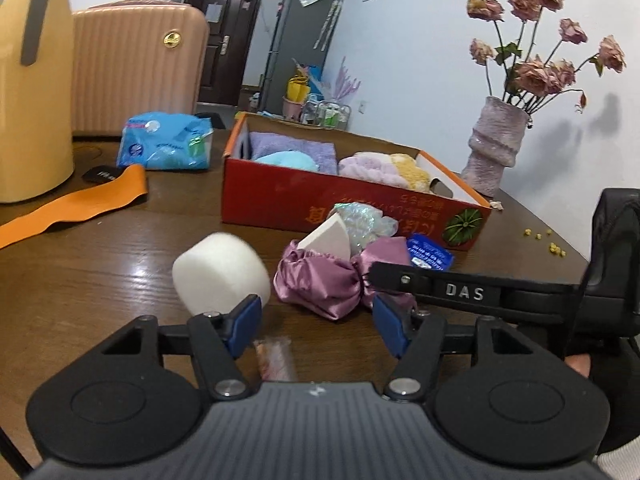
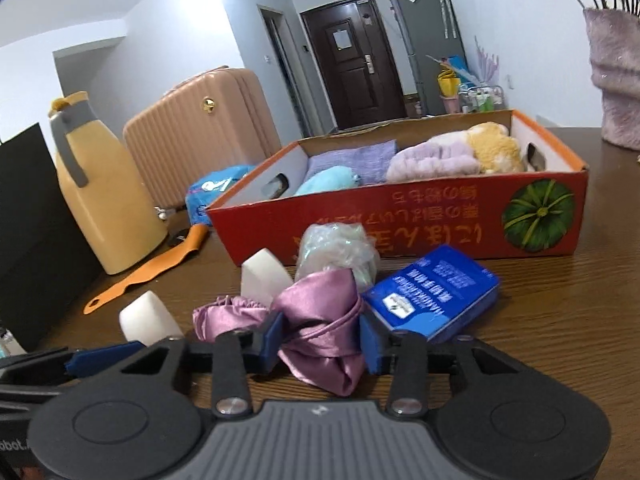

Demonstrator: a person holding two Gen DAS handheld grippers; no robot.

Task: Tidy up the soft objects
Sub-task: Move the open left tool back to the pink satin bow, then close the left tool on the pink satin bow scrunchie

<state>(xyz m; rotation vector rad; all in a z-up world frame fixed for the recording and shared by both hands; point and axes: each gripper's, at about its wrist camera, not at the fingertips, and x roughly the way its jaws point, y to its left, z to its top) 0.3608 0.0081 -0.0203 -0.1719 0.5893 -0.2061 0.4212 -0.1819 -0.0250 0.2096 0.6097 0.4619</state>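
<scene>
A pink satin pouch [image 2: 320, 320] lies crumpled on the wooden table, and my right gripper [image 2: 322, 342] is shut on it, a blue pad pressed into the cloth on each side. My left gripper [image 1: 316, 326] stands open just left of the pouch [image 1: 320, 286], with only a small wrapped item [image 1: 274, 358] on the table below its jaws. A round white sponge [image 1: 220, 276] sits just outside its left fingertip. Behind the pouch lie a white wedge sponge [image 2: 266, 276], a shiny plastic bundle [image 2: 338, 250] and a blue tissue pack [image 2: 434, 296]. The red box [image 2: 400, 216] holds towels and plush.
A vase of dried roses [image 1: 496, 144] stands at the back right. A yellow jug [image 2: 104, 208], an orange strap [image 1: 80, 204] and a blue packet [image 1: 168, 142] lie to the left, with a pink suitcase [image 1: 136, 60] behind. A black block [image 2: 32, 232] stands at far left.
</scene>
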